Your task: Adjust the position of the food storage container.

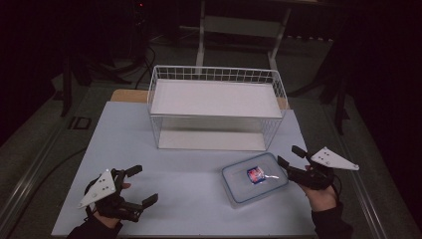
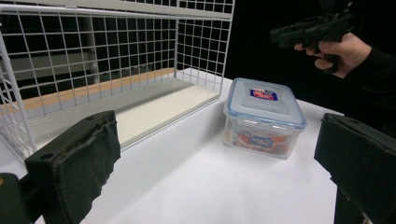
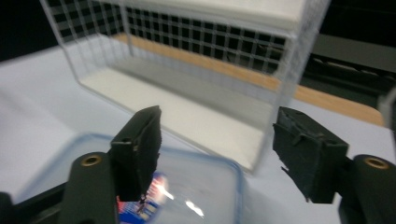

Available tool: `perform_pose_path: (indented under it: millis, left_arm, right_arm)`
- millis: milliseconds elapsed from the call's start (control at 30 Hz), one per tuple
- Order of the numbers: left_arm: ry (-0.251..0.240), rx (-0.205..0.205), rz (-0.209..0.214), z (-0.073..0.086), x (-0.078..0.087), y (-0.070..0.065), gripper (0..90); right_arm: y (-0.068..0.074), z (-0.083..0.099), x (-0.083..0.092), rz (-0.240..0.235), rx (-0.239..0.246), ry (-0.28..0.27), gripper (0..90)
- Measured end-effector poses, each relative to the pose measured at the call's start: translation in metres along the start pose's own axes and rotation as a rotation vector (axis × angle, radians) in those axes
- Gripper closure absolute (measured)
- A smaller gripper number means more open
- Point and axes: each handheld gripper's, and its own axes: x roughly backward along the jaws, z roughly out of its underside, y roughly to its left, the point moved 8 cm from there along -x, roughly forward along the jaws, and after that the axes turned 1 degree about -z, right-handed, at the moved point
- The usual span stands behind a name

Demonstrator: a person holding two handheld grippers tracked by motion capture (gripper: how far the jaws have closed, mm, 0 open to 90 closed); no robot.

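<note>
Two grippers are held over a pale blue-white table (image 1: 189,184), one in each hand. The left gripper (image 1: 139,185) is seen at the near left corner, jaws spread wide with nothing between them; in the left gripper view its black pads (image 2: 77,158) look rough and worn at the edges. The right gripper (image 1: 291,156) is seen at the near right, jaws likewise parted and empty, positioned just beside and slightly above the right end of a plastic box (image 1: 255,178); contact cannot be confirmed.

The plastic box is rectangular with rounded corners, clear walls and a translucent lid edged in blue. A red and blue label (image 2: 264,94) is noted on the lid, and printed packaging is visible through the side wall. The box rests on the table right of centre, near the front of a white wire shelf (image 1: 216,107).

The wire shelf is made of a fine grid mesh, box-shaped, open toward the person, with a flat white board on top and another at its base. A strip of wood (image 3: 201,58) is seen behind it at the table's far edge.

The room is dark; a grey floor and white table legs (image 1: 201,35) are made out beyond.
</note>
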Motion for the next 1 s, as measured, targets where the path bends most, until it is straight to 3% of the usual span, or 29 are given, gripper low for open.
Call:
perform_pose_path:
  millis: [100,133,300,567,700,900,1000]
  left_arm:
    - [-0.002,0.001,0.001,0.0,0.0,0.0,0.2]
    - [-0.004,0.003,0.002,0.0,0.0,-0.001,0.2]
    - [0.0,0.002,0.005,0.0,-0.001,-0.001,0.2]
    - [0.006,0.002,0.009,0.001,-0.002,-0.001,0.2]
    - [0.006,-0.002,0.012,0.001,-0.002,-0.002,0.2]
    - [0.007,0.002,0.011,0.001,-0.002,-0.002,0.2]
    - [0.009,-0.003,0.012,0.001,-0.003,-0.003,0.2]
  right_arm:
    - [-0.006,0.007,-0.002,0.022,0.014,0.023,43.5]
    - [-0.012,0.013,-0.003,0.035,0.008,0.038,50.4]
    - [-0.027,0.028,-0.005,0.062,0.0,0.077,68.6]
    - [-0.04,0.063,-0.014,0.029,-0.019,0.184,87.9]
    - [-0.039,0.077,-0.017,0.016,-0.022,0.225,89.8]
    - [-0.034,0.086,-0.017,-0.027,-0.043,0.24,90.0]
    - [-0.034,0.087,-0.016,-0.026,-0.048,0.239,89.9]
